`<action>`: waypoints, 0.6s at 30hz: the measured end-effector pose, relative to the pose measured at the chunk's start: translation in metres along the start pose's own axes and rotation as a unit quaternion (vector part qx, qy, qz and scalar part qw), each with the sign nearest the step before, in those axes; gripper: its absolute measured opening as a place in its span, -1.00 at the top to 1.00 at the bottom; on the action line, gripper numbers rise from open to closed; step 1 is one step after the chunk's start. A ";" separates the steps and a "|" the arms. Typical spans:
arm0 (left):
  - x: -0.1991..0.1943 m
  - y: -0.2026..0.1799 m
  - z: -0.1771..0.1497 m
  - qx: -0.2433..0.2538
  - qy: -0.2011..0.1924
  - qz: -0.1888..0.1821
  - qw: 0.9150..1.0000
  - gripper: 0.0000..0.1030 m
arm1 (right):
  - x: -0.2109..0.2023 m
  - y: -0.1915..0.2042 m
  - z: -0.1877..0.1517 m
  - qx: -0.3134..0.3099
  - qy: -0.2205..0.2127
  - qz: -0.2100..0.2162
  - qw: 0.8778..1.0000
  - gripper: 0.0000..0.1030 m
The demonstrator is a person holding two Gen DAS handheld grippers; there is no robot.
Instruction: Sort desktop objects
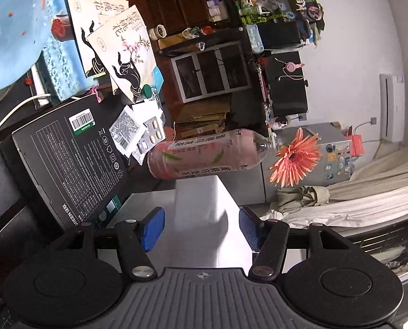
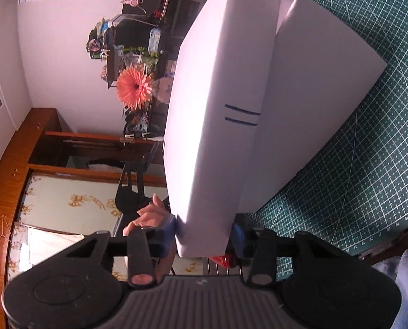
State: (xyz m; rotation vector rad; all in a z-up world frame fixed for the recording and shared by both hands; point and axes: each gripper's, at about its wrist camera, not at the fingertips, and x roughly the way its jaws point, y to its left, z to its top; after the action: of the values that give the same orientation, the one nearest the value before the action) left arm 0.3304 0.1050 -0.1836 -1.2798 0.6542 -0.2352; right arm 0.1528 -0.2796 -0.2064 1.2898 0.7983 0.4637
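Observation:
A white slab-shaped box (image 2: 217, 96) with two dark lines on its narrow side stands tilted over the green cutting mat (image 2: 368, 164). My right gripper (image 2: 204, 230) is shut on its near corner, one blue pad on each side. In the left wrist view the same white box (image 1: 201, 203) fills the gap of my left gripper (image 1: 201, 227), and the blue pads (image 1: 154, 227) sit against it. A second white box (image 2: 319, 87) leans behind the first. The left gripper (image 2: 130, 186) and a hand (image 2: 149, 216) show just left of the box.
A pink drink bottle (image 1: 204, 156) holding an orange flower (image 1: 294, 159) stands beyond the box. Beside it are a black carton (image 1: 67, 159), a pill blister (image 1: 154, 134), printed sachets (image 1: 121, 52) and a white cable (image 1: 12, 115). A small red object (image 2: 221, 260) sits under the right gripper.

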 end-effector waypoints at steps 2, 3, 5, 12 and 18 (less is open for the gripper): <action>-0.002 0.000 0.000 0.003 -0.002 -0.003 1.000 -0.11 | 0.000 0.002 -0.001 -0.005 0.005 -0.001 1.000 0.19; -0.002 0.000 0.000 0.001 -0.001 -0.005 1.000 -0.05 | 0.000 0.003 -0.001 -0.009 0.007 -0.002 1.000 0.19; -0.003 0.000 0.000 0.002 0.000 -0.002 1.000 0.02 | -0.001 0.007 -0.001 -0.022 0.007 -0.005 1.000 0.19; -0.007 0.008 -0.002 -0.012 -0.001 -0.002 1.000 0.15 | -0.012 0.014 0.006 -0.041 0.002 -0.011 0.999 0.19; -0.015 0.005 -0.006 -0.015 -0.004 -0.002 1.000 0.18 | -0.024 0.018 0.014 -0.055 -0.019 -0.010 0.998 0.17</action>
State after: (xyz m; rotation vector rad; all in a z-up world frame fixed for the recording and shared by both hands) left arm 0.3139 0.1096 -0.1846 -1.3103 0.6505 -0.2251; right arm 0.1500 -0.3016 -0.1814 1.1847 0.7441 0.4590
